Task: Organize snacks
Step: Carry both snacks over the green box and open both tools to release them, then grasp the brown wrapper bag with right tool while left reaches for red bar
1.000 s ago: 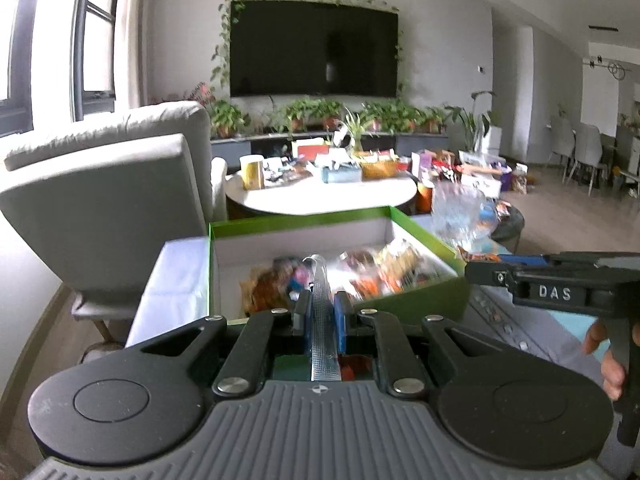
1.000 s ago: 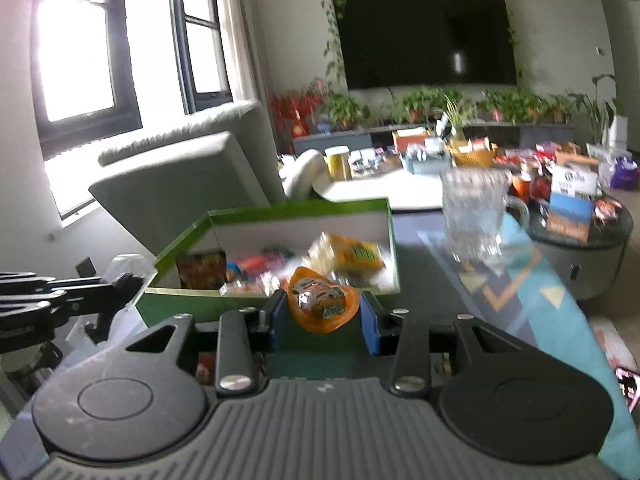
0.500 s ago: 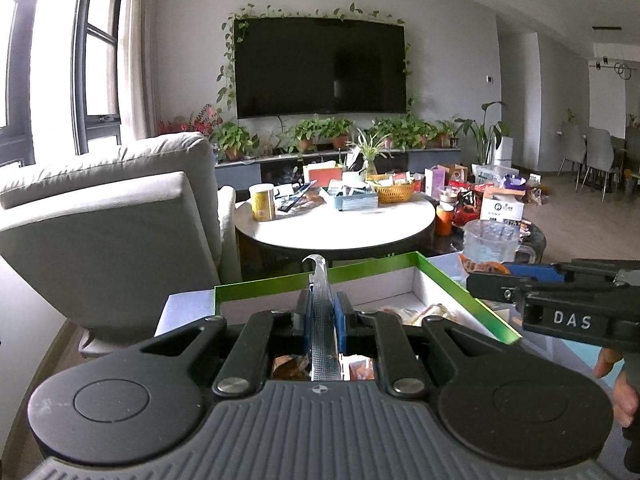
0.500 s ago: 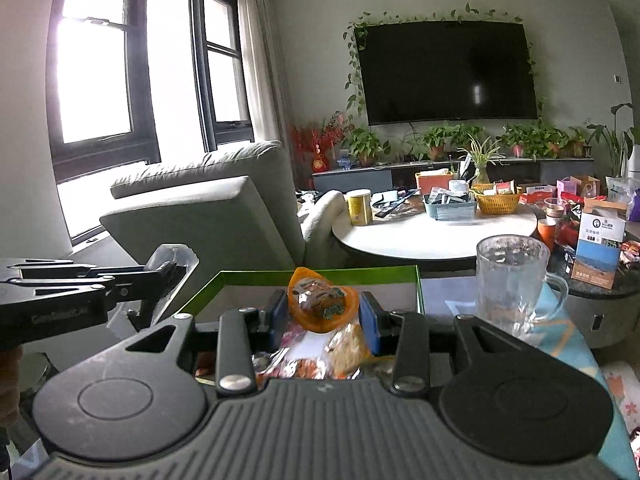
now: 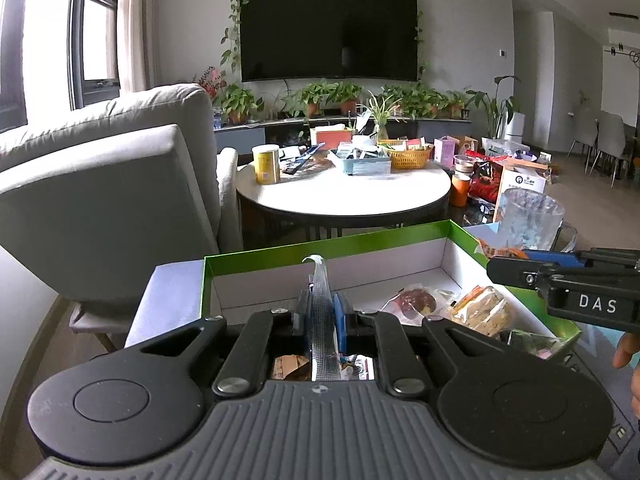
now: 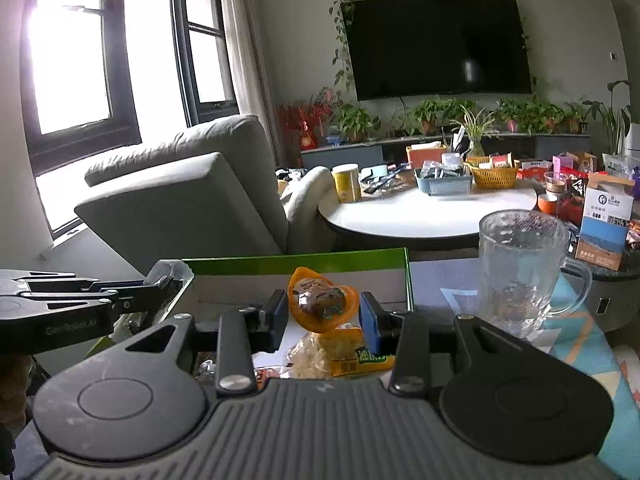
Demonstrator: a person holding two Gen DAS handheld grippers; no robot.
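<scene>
Above the green box (image 6: 298,266): right gripper (image 6: 323,314) clamped on an orange snack (image 6: 322,304), left gripper (image 5: 322,312) pinching a clear wrapper (image 5: 320,300). Placing step, apparently; next, lowering and release needed.

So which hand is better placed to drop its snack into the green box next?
Probably the right. Its tool holds the orange snack pack over the green box, above snacks already inside. The left tool pinches a clear wrapper nearer the box's corner.
</scene>
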